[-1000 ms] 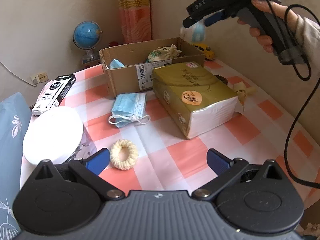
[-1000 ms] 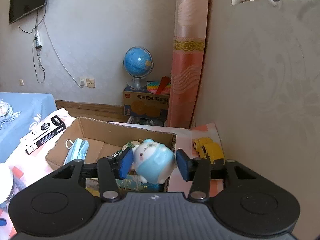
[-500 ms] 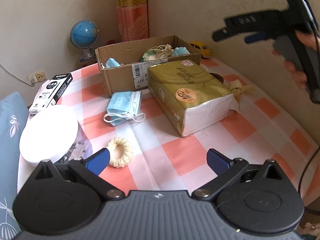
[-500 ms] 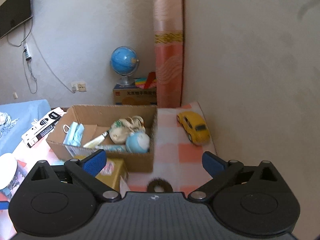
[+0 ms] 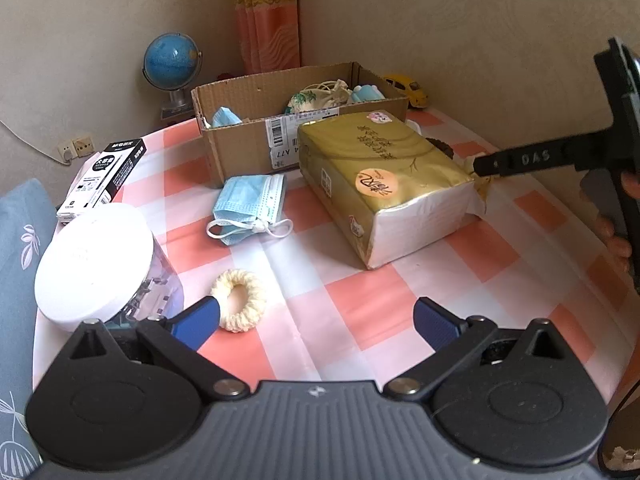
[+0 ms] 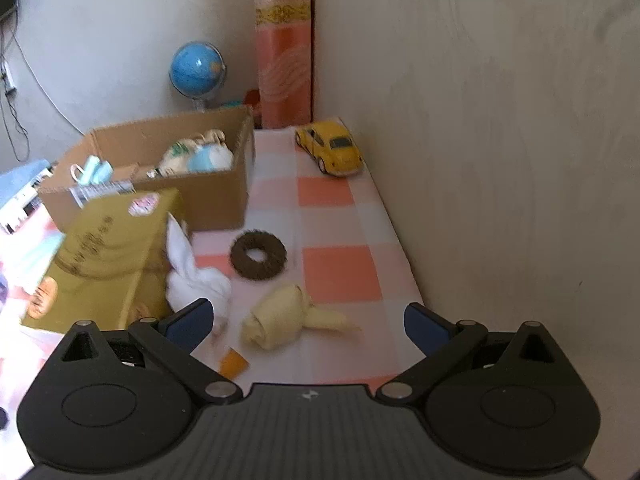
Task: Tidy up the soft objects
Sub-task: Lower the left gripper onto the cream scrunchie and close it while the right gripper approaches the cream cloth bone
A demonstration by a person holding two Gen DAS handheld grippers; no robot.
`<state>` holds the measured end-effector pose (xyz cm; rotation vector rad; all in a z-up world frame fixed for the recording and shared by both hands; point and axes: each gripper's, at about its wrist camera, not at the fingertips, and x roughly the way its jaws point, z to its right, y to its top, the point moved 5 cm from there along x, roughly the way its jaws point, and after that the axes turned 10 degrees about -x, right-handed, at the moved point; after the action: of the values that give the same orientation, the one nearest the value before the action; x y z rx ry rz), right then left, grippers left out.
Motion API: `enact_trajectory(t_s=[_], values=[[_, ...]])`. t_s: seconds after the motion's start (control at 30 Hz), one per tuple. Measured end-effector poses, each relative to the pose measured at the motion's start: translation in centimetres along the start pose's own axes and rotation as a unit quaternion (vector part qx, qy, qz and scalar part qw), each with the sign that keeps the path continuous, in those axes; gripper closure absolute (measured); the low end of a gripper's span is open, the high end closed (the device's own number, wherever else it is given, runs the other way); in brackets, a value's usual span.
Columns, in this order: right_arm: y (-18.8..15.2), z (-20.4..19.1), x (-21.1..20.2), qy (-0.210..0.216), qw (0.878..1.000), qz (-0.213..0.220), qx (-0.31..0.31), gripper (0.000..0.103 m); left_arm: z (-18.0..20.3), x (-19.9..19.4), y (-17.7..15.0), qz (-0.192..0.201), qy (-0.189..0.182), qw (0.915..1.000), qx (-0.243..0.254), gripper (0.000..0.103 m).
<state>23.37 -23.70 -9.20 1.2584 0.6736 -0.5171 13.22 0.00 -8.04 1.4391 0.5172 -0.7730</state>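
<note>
A cardboard box [image 5: 248, 148] [image 6: 216, 196] stands at the back of the checked table and holds a blue face mask [image 5: 225, 117], a cream pouch [image 6: 180, 154] and a blue-and-white plush toy [image 6: 208, 159]. On the cloth lie a blue mask [image 5: 250, 204], a cream scrunchie [image 5: 239, 295], a brown scrunchie [image 6: 259, 255], a yellow cloth bundle [image 6: 286, 316] and a white cloth [image 6: 192, 276]. My left gripper [image 5: 316, 320] is open above the cloth near the cream scrunchie. My right gripper [image 6: 306, 320] is open and empty, above the yellow bundle.
A gold tissue pack [image 5: 380, 176] lies in front of the box. A white-lidded jar [image 5: 96, 264] and a black-and-white carton [image 5: 104, 176] sit left. A yellow toy car [image 6: 330, 152] is by the wall, a globe [image 5: 172, 62] behind. A hand [image 5: 616, 236] holds the right gripper.
The right gripper opened and let the plush toy drop into the box. It then drew back and sank toward the cloth bundles right of the tissue pack. The left gripper stayed put.
</note>
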Motion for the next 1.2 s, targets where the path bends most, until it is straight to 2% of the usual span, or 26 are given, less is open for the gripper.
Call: enact_trajectory(t_s=[0.4, 0.6, 0.87, 1.03, 1.2], values=[[-0.5, 0.4, 3.9, -0.004, 0.999, -0.041, -0.003, 0.000, 0.0, 1.3, 0.1, -0.014, 0.004, 0.9999, -0.002, 0.001], [-0.7, 0.4, 3.8, 0.006, 0.999, -0.036, -0.011, 0.000, -0.7, 2.1, 0.2, -0.014, 0.021, 0.9996, -0.013, 0.003], [-0.7, 0.3, 3.8, -0.004, 0.999, -0.032, -0.001, 0.000, -1.9, 3.2, 0.2, -0.019, 0.051, 0.9982, -0.026, 0.007], [-0.8, 0.2, 3.7, -0.008, 0.999, -0.032, 0.002, 0.000, -1.9, 4.0, 0.4, -0.029, 0.032, 0.9986, -0.031, 0.007], [-1.0, 0.2, 3.5, -0.010, 1.000, -0.025, 0.003, 0.000, -0.7, 3.9, 0.4, -0.027, -0.006, 0.9994, -0.022, 0.007]])
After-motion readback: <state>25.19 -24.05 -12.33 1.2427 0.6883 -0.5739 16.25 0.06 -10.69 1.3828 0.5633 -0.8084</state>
